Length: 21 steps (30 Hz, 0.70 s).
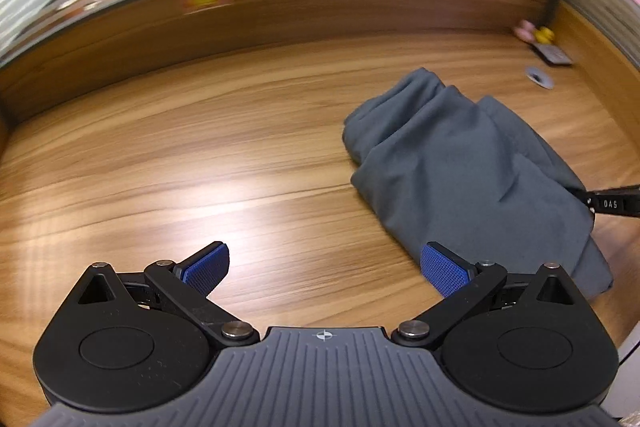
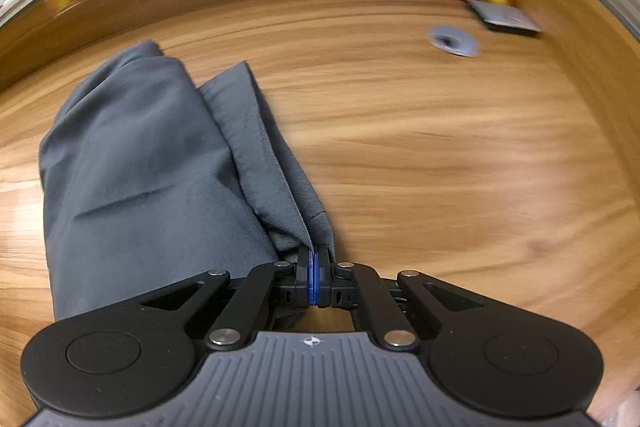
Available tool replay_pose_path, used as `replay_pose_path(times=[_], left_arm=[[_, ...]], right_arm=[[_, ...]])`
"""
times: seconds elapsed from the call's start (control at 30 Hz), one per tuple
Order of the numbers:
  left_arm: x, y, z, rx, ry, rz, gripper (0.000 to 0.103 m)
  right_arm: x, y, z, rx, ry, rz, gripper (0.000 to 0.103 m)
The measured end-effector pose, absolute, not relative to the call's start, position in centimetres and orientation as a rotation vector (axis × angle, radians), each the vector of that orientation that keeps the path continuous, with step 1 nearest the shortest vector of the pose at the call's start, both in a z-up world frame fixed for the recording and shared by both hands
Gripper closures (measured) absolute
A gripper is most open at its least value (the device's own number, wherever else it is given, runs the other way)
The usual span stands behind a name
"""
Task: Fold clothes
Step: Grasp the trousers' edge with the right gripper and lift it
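Grey garment (image 2: 152, 167) — bunched, creased, seemingly folded — lies on wooden table (image 2: 440, 147).

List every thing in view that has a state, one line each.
Left gripper: open, holding nothing.
Right gripper: shut on an edge of the grey garment.
Grey garment: bunched in loose folds on the wooden table.
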<state>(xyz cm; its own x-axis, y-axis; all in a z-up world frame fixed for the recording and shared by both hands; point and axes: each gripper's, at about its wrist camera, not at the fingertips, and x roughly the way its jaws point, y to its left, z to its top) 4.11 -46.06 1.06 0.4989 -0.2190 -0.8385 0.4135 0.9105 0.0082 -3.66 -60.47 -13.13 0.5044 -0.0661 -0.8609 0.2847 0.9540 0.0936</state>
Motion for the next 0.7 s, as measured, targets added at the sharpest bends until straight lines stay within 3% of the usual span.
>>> replay_pose_path(times=[0.27,0.7], left_arm=[[0.9,-57.9,-0.7,0.314,0.981,-0.561,0.000],[-0.8,-61.6,-1.4,0.409,0.978,-0.770,0.000]], right_arm=[[-10.0,-69.6,-13.5,0.263,1.015,-0.327,0.103],[-16.3,-78.9,-14.8,0.332,1.016,-0.503,0.103]])
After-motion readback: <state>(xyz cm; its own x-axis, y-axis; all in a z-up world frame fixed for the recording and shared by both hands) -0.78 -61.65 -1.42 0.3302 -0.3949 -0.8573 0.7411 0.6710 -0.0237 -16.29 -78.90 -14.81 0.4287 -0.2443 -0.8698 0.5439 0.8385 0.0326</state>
